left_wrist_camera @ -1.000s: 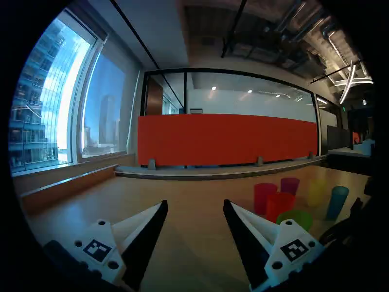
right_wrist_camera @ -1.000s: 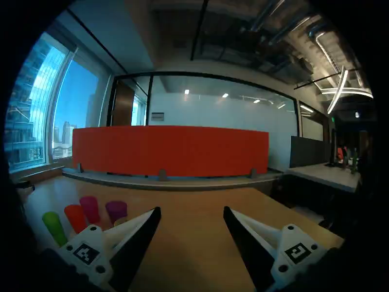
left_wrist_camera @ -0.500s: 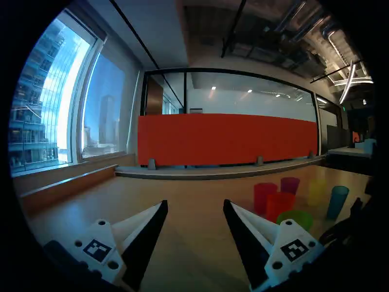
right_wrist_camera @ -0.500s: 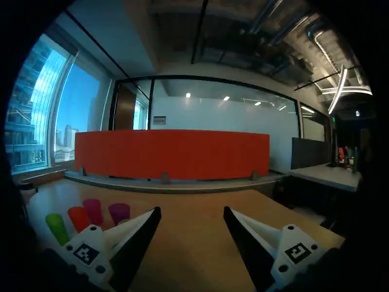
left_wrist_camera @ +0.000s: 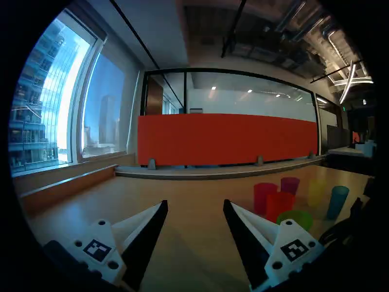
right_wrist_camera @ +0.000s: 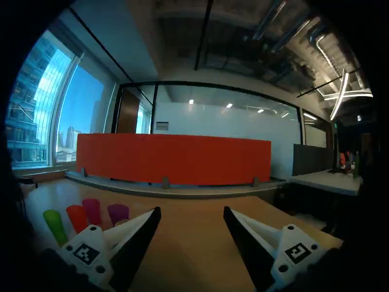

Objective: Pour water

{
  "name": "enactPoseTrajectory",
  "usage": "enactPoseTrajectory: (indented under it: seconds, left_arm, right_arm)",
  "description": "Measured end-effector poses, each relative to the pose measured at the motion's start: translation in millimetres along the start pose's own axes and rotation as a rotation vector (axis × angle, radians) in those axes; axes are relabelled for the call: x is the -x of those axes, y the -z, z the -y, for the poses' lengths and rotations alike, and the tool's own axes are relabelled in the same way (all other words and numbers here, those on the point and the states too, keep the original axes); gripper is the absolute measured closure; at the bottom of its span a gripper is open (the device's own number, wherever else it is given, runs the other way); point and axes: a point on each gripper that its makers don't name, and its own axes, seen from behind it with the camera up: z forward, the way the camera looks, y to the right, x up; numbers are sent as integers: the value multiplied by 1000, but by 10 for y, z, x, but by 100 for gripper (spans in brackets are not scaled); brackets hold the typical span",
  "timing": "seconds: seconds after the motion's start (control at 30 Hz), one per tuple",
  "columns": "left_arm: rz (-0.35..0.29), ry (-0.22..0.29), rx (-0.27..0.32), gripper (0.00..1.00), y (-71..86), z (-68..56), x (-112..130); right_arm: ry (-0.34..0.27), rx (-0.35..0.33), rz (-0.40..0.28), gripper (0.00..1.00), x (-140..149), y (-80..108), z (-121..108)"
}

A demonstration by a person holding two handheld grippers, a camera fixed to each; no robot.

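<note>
**A:** What are the fingers doing?

**B:** Both pairs are spread apart with nothing between them. The left gripper [left_wrist_camera: 194, 203] hangs over the table [left_wrist_camera: 194, 192], bare wood showing in the gap. The right gripper [right_wrist_camera: 191, 209] is the same, released and empty above the wood.

**A:** Where are the cups?

**B:** In the left gripper view they stand in a cluster on the table, off to the right. The red cup [left_wrist_camera: 264, 193] and purple cup [left_wrist_camera: 290, 184] are at the back, the yellow cup [left_wrist_camera: 317, 191] and teal cup [left_wrist_camera: 337, 200] farther right. The orange cup [left_wrist_camera: 280, 204] is in front of the red one. The green cup [left_wrist_camera: 296, 217] is nearest, partly hidden behind that gripper's right finger [left_wrist_camera: 250, 236].

**A:** And from the other side?

**B:** In the right gripper view, green, orange, red and purple stand in a row at the left, upright, just beyond its left finger.

**A:** Any water in them?

**B:** I cannot tell.

**A:** What is behind?

**B:** An orange partition [left_wrist_camera: 223, 138] along the table's far edge, and a window [left_wrist_camera: 48, 112] on the left.
</note>
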Motion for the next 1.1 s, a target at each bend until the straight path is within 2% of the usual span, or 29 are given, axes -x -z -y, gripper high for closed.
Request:
enactPoseTrajectory:
  seconds: [0.17,0.67,1.1]
  left_arm:
    - [0,0,0,16,-3,4,3]
    - [0,0,0,16,-3,6,0]
    - [0,0,0,16,1,10,1]
  right_arm:
    - [-5,-10,-30,0,-49,-48,36]
    - [-95,-56,-70,0,-28,-197,207]
    - [-75,-76,-50,0,221,-243,296]
